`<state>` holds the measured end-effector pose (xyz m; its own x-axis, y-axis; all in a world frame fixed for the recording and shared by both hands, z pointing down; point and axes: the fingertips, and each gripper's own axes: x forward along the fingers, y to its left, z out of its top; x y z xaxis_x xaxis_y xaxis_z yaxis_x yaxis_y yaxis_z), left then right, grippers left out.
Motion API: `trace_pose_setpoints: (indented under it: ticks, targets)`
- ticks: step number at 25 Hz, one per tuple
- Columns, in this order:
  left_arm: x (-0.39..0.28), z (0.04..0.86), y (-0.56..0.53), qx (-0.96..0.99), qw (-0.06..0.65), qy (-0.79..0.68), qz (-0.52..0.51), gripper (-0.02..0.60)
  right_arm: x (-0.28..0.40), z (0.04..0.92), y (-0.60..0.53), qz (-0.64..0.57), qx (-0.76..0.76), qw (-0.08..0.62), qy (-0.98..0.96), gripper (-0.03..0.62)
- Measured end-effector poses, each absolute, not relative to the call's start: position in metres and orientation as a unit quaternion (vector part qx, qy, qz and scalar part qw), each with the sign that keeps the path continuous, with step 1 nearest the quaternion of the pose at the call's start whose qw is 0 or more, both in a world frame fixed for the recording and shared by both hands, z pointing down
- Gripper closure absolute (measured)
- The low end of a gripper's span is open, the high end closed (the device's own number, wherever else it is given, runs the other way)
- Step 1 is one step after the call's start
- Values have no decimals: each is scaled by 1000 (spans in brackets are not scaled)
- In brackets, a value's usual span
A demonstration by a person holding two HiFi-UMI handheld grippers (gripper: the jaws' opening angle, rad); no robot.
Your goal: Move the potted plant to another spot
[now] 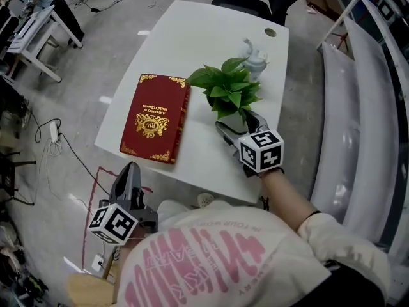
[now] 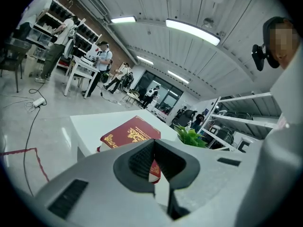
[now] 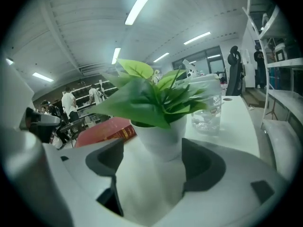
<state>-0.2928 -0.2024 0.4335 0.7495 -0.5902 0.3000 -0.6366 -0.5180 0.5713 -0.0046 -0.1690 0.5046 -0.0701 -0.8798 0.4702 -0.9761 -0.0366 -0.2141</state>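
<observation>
Potted plant (image 1: 229,89), green leaves filling a small white pot (image 3: 161,138), stands on the white table (image 1: 192,37) near its right edge. A red book (image 1: 155,118) lies to its left and a clear vessel (image 3: 206,109) stands behind it. The right gripper (image 3: 152,155) holds its jaws apart, the pot at their tips. The left gripper (image 2: 154,162), jaws together and empty, hangs below the table's near edge.

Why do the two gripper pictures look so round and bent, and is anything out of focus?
Both gripper views: fisheye lenses bow the ceiling lights and darken the corners. Right gripper view: potted plant close up, slightly soft. Head view: sharp, table evenly lit.
</observation>
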Motion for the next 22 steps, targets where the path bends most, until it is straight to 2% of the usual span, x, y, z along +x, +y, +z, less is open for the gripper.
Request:
trace_pose_setpoints:
  ticks: [7,22]
  targets:
    - [-305,432,-209,861,342,-376,38,578,-4,504,-189,230,686,86,-685,124]
    - [-313,433,-215,858,341,-382,33,578,14,507,-221,212,724,61,-653,72]
